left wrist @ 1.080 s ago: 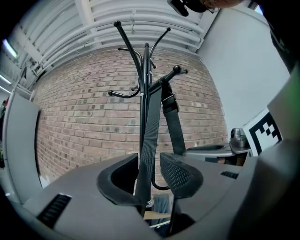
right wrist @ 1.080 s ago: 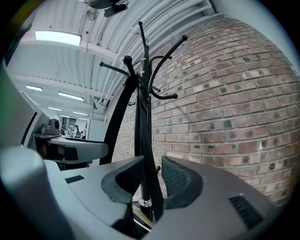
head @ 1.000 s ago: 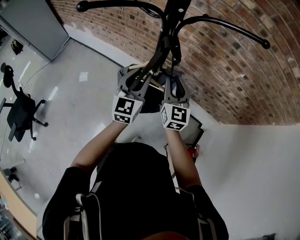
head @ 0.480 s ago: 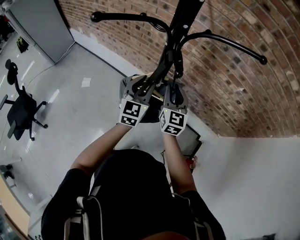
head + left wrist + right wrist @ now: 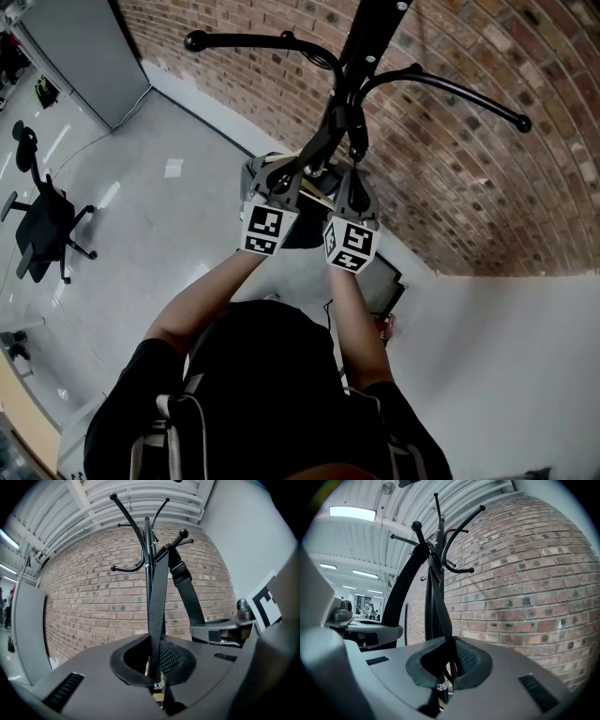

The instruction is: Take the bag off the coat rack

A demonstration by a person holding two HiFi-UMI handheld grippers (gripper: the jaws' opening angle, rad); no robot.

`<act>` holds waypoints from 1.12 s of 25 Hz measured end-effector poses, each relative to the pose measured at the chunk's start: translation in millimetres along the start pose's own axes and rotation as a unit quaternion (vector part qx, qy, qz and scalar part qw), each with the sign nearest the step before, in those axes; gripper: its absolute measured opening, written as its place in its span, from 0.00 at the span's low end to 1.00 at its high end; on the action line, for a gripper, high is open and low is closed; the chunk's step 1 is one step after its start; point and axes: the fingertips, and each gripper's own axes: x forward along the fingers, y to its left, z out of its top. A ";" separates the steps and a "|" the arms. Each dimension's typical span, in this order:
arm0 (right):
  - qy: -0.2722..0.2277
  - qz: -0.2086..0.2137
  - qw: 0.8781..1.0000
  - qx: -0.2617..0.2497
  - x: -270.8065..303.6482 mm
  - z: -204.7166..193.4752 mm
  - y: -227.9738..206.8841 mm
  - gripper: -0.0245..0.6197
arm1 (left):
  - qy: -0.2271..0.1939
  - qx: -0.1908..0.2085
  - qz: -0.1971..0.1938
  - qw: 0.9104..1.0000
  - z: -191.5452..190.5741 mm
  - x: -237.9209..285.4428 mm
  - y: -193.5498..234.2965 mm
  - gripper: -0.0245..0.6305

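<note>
The black coat rack (image 5: 361, 47) stands against the brick wall, its curved arms spreading left and right. A black webbing bag strap (image 5: 158, 602) hangs over one hook (image 5: 182, 533) and runs down along the pole. My left gripper (image 5: 274, 176) is raised to the pole, and its jaws are closing tight on the strap (image 5: 157, 667). My right gripper (image 5: 352, 183) is beside it, shut on the other run of the strap (image 5: 439, 606), seen between its jaws (image 5: 443, 670). The bag itself is mostly hidden behind the two grippers.
A brick wall (image 5: 469, 141) is behind the rack, and a white wall (image 5: 506, 356) is on the right. A black office chair (image 5: 42, 220) stands on the grey floor at far left, and a grey cabinet (image 5: 75, 47) at top left. A dark flat panel (image 5: 386, 281) lies near the rack's base.
Both grippers stay up at the rack's pole, a little lower in the head view than before. The head view has shifted slightly.
</note>
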 end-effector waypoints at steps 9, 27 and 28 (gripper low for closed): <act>-0.016 -0.013 0.999 0.046 -16.5 21.8 -12.2 0.07 | 0.002 -0.084 -0.018 0.996 14.8 -10.9 -7.0 0.07; -0.115 -0.047 0.981 0.148 -77.4 113.4 -40.4 0.07 | -0.091 -0.066 -0.064 0.992 130.4 -52.4 -22.0 0.07; -0.122 -0.050 0.980 0.150 -82.7 118.7 -42.0 0.07 | -0.099 -0.066 -0.069 0.991 138.4 -54.9 -23.6 0.07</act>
